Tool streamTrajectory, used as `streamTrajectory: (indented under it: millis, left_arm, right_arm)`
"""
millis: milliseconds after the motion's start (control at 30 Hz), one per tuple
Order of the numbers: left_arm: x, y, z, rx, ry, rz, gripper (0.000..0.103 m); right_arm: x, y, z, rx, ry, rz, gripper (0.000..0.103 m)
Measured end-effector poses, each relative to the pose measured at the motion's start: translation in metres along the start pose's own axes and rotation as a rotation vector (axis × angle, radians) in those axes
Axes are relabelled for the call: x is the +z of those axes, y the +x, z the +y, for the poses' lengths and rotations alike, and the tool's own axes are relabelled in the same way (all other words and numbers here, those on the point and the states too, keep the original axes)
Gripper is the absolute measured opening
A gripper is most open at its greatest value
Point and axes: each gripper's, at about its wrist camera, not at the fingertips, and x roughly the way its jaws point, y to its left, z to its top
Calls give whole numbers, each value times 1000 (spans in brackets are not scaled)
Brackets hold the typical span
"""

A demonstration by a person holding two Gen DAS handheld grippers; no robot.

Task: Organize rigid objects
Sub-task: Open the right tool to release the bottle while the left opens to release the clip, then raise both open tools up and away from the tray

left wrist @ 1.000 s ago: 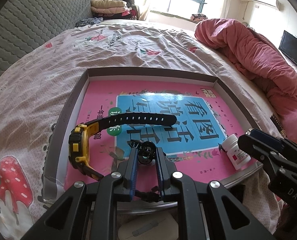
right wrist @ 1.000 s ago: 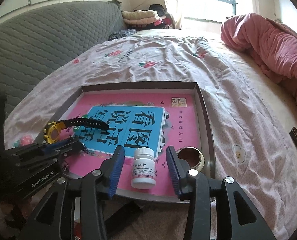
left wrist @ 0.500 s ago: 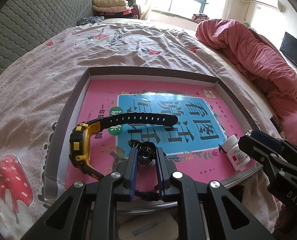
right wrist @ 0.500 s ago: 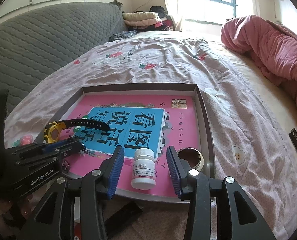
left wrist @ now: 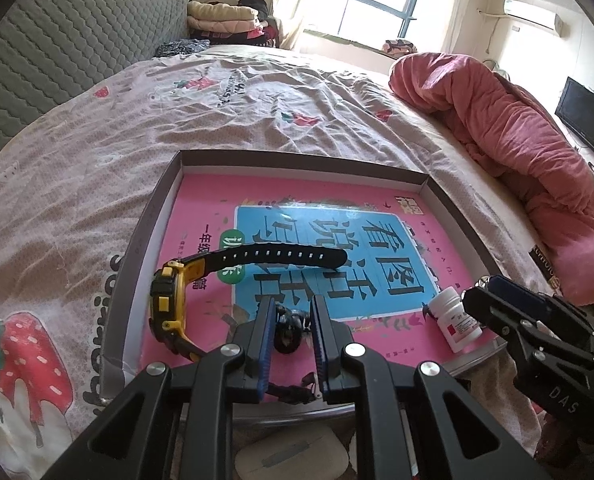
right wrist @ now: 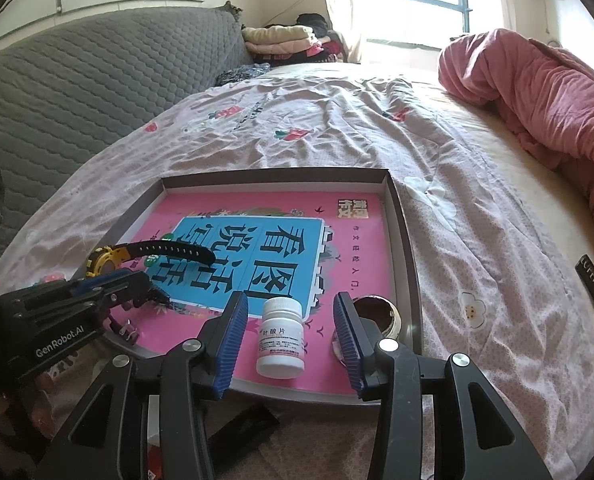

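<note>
A shallow grey box tray (left wrist: 137, 248) lies on the bed with a pink and blue book (left wrist: 337, 248) flat inside it. A yellow and black wristwatch (left wrist: 169, 308) rests at the tray's left, strap stretched over the book. My left gripper (left wrist: 293, 308) is shut on a small black object (left wrist: 291, 332) just above the book's near edge. A white pill bottle (right wrist: 281, 336) stands on the book near the tray's front right. My right gripper (right wrist: 289, 300) is open around it, pads clear of both sides. A brown round roll (right wrist: 377, 316) sits in the tray's right corner.
A pink duvet (left wrist: 517, 140) is heaped along the bed's right side. The grey quilted headboard (right wrist: 97, 80) runs along the left. A white earbud case (left wrist: 293, 456) lies below the tray's near rim. A small black tag (right wrist: 593, 292) lies on the sheet to the right.
</note>
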Motion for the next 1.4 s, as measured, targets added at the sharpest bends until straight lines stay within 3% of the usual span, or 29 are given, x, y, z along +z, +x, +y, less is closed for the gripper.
streamTrajectory:
  millis: [667,833,1067,1200,1400]
  left_arm:
    - [1,-16,-10,38,20,-15,19]
    - [0,-19,-10,49,22,-23,37]
    - [1,-26,-8,55,19,-35,38]
    - [3,-33,-7,74,32,-46,50]
    - [5,-47,-2,85,30,-70,51]
  right_arm:
    - [0,-10,-5,-14,-2,-28,58]
    - [-1,-13,-5,-17,-15,-34,59]
    - [0,-16,-6,-19,-14,-48,64]
    - [1,-19,-5,-16,-20,-61,67]
    - [1,-23,-3,-9,-30,-76,68]
